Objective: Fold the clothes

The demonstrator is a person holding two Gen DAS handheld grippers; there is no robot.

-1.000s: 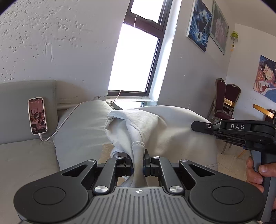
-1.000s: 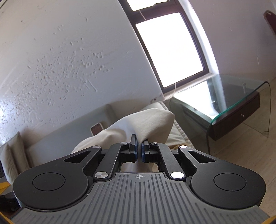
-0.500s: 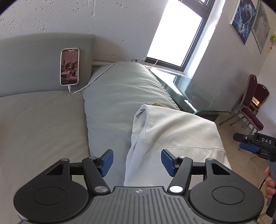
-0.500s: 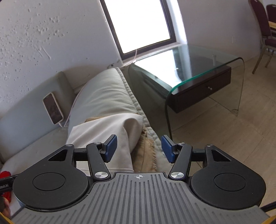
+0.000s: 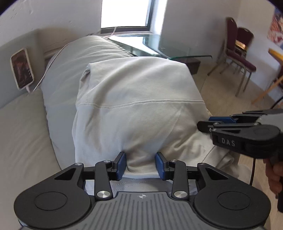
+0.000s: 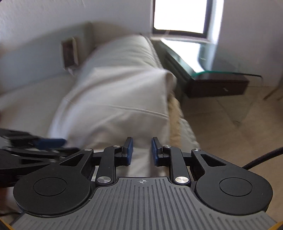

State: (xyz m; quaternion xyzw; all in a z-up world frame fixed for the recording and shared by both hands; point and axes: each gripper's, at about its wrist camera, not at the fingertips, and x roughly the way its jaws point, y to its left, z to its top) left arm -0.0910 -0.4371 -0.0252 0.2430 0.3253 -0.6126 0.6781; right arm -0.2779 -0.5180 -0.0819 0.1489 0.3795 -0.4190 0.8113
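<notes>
- "DAS" was printed on the side of the right tool (image 5: 207, 123), seen at the right of the left wrist view; the screen of the phone (image 5: 22, 69) leaning on the sofa back was too blurred to read.
- The pale grey garment (image 5: 138, 106) lay draped over the sofa arm (image 5: 60, 74), long axis running near to far, far end toward the window (image 5: 123, 14) and glass side table (image 5: 168, 47); a stitched seam crossed it left to right.
- The left tool (image 5: 141, 165) was partly open and closing, with a fold of the near garment edge between its blue pads (image 5: 121, 166); the pads sat just at the cloth and I could not tell whether they pressed it.
- Right tool (image 6: 141, 152) was partly open and closing over the garment's right side, cloth between the pads, no firm grip visible.
- A second earlier both tools were clamped on the garment, held up; half a second earlier both were wide open with the garment released onto the sofa arm. Both had since come lower and nearer the cloth.
</notes>
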